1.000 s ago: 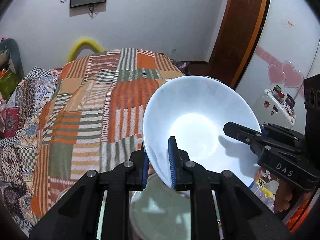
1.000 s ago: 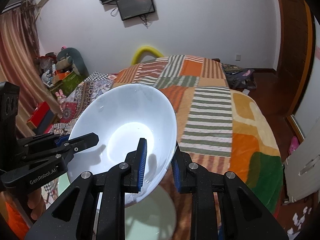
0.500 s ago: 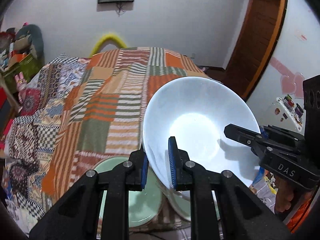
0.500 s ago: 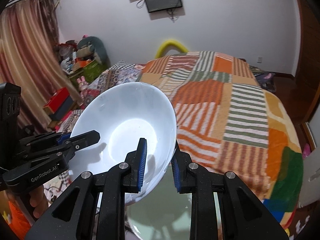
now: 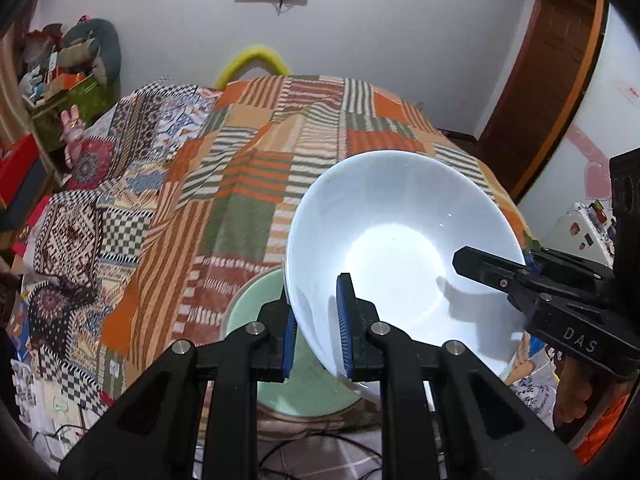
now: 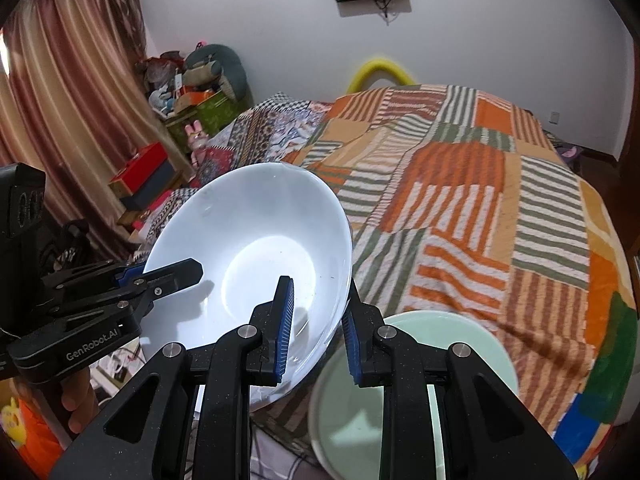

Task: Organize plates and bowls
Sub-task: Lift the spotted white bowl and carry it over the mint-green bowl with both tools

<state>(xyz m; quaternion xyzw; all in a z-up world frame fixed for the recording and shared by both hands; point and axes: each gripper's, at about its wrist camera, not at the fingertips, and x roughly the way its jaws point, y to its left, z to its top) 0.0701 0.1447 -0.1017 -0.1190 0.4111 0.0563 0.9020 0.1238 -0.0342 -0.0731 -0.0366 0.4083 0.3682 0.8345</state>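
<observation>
I have both the left gripper (image 5: 316, 320) and right gripper (image 6: 318, 326) pinched on opposite rims of the white bowl (image 5: 400, 248), tilted above the green plate (image 6: 472, 344), so uneven pull could slip it onto that plate

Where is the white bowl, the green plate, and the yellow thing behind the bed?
white bowl (image 5: 396, 248): left wrist view, its inside bottom.
green plate (image 6: 472, 336): right wrist view, its far rim.
yellow thing (image 6: 380, 68): right wrist view, top of its arch.
</observation>
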